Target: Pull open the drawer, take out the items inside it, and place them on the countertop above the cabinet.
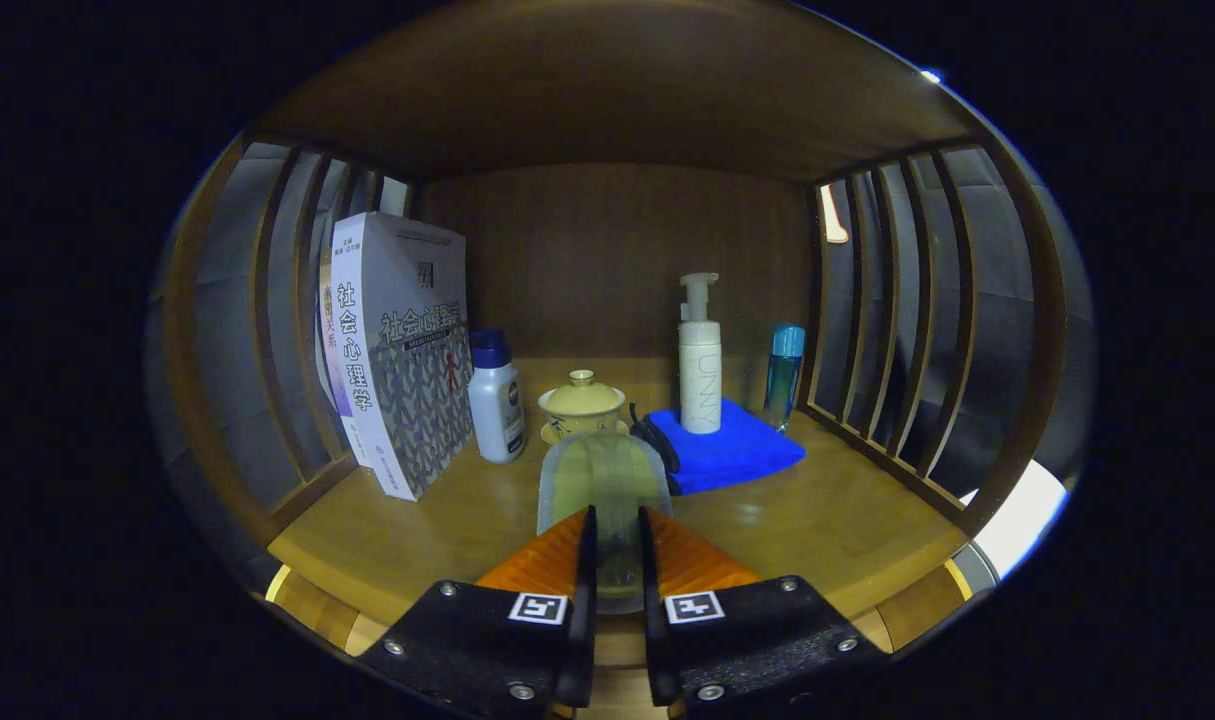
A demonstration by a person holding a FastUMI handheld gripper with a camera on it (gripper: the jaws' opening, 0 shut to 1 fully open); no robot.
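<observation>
The hand-held gripper (617, 545) has its fingers drawn in narrow, and both press on a translucent, rounded flat item (603, 478) that looks like a clear pouch or case; I can't tell exactly what it is. It sticks out forward from between the fingers and is held above the wooden table (837, 520) inside a shelf nook with slatted sides.

Taking the little yellow lidded tea bowl (581, 400) as the landmark, it sits just beyond the tip of the held item. To its left stands a white bottle with a dark blue cap (496, 398), and further left of that a couple of upright books (392, 345) lean near the left slats. To the right of the tea bowl there's a folded blue cloth (737, 448) with a white pump bottle (700, 360) standing on top of it. Some black thing (657, 440) lies between the bowl and the cloth, touching the cloth's edge, too small to make out. Past the cloth, by the right slats, stands a slim blue bottle (784, 375).
</observation>
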